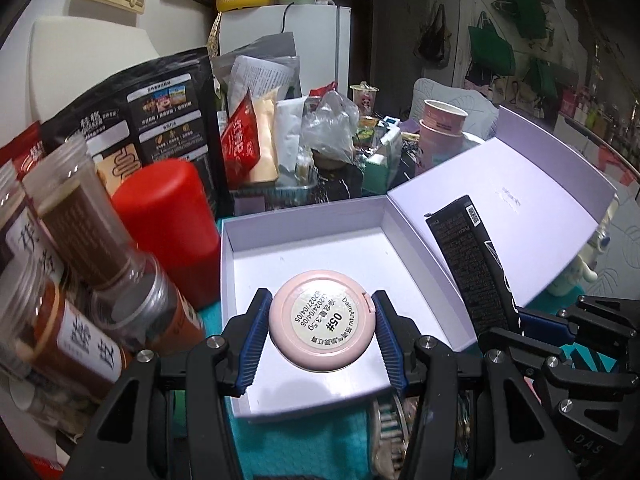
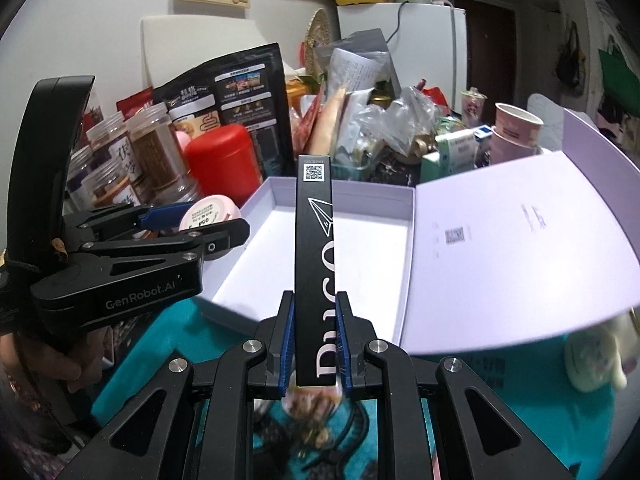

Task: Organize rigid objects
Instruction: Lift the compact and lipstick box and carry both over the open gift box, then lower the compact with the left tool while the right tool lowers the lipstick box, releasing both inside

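My left gripper (image 1: 322,320) is shut on a round pink compact (image 1: 322,320) with a white label, held just above the near part of an open pale lilac box (image 1: 304,248). My right gripper (image 2: 315,340) is shut on a long black carton (image 2: 314,264) with a QR code, held upright over the box's near edge (image 2: 320,248). In the left wrist view the carton (image 1: 468,264) stands at the box's right wall, with the right gripper (image 1: 540,320) below it. In the right wrist view the left gripper (image 2: 192,224) and compact (image 2: 208,212) hover at the box's left side. The box holds nothing.
The box's lid (image 1: 512,208) lies open to the right. A red canister (image 1: 168,224) and clear spice jars (image 1: 80,240) crowd the left. Bags, packets and pink paper cups (image 1: 440,124) pile behind. A teal cloth (image 2: 160,344) covers the table. A white plush toy (image 2: 600,360) sits at the right.
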